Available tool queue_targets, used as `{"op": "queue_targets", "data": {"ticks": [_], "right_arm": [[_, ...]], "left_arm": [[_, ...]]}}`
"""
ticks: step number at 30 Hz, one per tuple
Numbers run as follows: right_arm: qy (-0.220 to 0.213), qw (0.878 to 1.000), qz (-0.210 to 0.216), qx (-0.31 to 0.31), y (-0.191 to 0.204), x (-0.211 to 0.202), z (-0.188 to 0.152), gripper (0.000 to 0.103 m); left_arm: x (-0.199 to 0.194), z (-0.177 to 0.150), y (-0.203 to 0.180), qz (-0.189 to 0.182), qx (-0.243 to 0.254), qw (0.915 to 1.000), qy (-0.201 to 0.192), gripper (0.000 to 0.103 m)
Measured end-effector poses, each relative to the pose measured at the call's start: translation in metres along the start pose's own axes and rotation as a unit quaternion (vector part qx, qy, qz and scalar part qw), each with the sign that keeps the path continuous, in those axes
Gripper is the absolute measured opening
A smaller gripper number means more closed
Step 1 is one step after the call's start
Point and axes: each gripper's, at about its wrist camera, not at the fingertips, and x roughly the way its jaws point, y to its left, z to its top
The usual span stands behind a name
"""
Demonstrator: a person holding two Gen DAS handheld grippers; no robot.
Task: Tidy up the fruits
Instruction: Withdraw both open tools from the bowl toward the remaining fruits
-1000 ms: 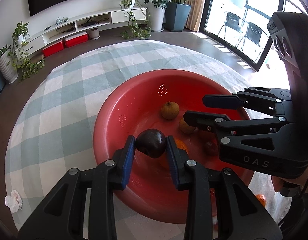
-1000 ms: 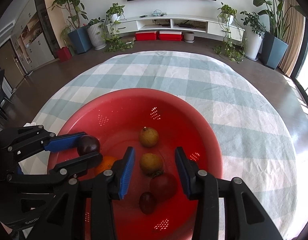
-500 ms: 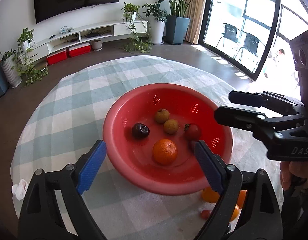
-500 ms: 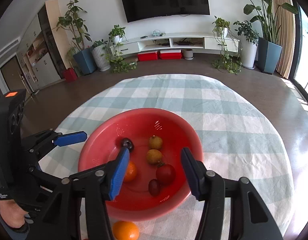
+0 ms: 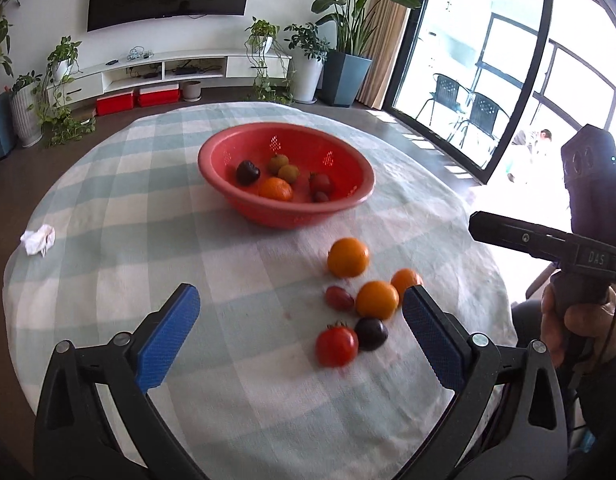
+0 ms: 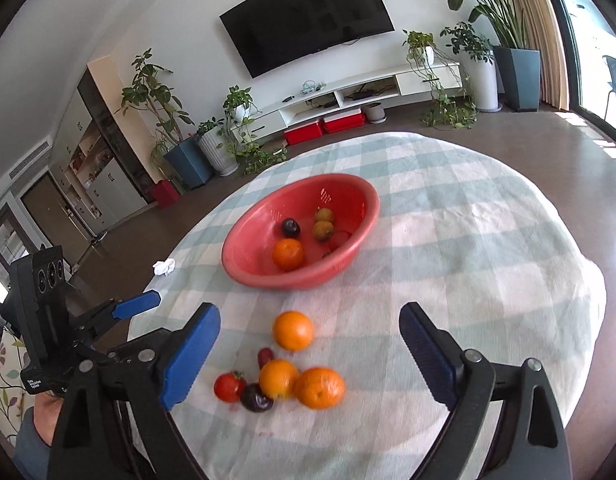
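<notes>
A red colander bowl [image 5: 286,216] [image 6: 244,258] stands mid-table with a dark plum [image 5: 248,172], an orange [image 5: 275,189], two brownish fruits and a tomato [image 5: 320,184] in it. On the checked cloth nearer me lie three oranges [image 5: 347,257] [image 6: 292,330], a tomato [image 5: 336,346] [image 6: 229,387], a dark plum [image 5: 371,333] [image 6: 256,397] and a small red fruit [image 5: 339,298]. My left gripper [image 5: 300,312] hangs above the cloth, its jaws opening, nothing between them. Over the loose fruit, my right gripper [image 6: 309,328] is opening too and holds nothing.
A crumpled tissue [image 5: 38,239] [image 6: 164,267] lies at the table's left edge. The round table drops off close behind the loose fruit. A hand [image 5: 575,320] holds the right gripper at the right edge. Potted plants and a TV shelf line the far wall.
The left gripper let go of the dark plum, which now lies in the bowl. Both grippers drew back from the bowl toward the near table edge, and their jaws spread wide.
</notes>
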Motion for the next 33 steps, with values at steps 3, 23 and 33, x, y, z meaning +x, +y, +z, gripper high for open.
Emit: {"op": "queue_targets", "data": {"ticks": [3,23,33], "right_arm": [[0.011,1.000,-0.003,0.007,0.001,-0.005,-0.023,0.093],[0.039,0.999,-0.018,0.000,0.011,-0.015,-0.070,0.090],[0.045,0.999,-0.012,0.001,0.010,-0.013,-0.072,0.082]], "left_arm": [[0.000,-0.024,-0.004,-0.006,-0.011,0.9998,0.017,0.103],[0.056,-0.022,-0.022,-0.012,0.102,0.9892,0.105,0.102],[0.073,-0.013,-0.023,-0.043,0.162,0.9767,0.134,0.078]]}}
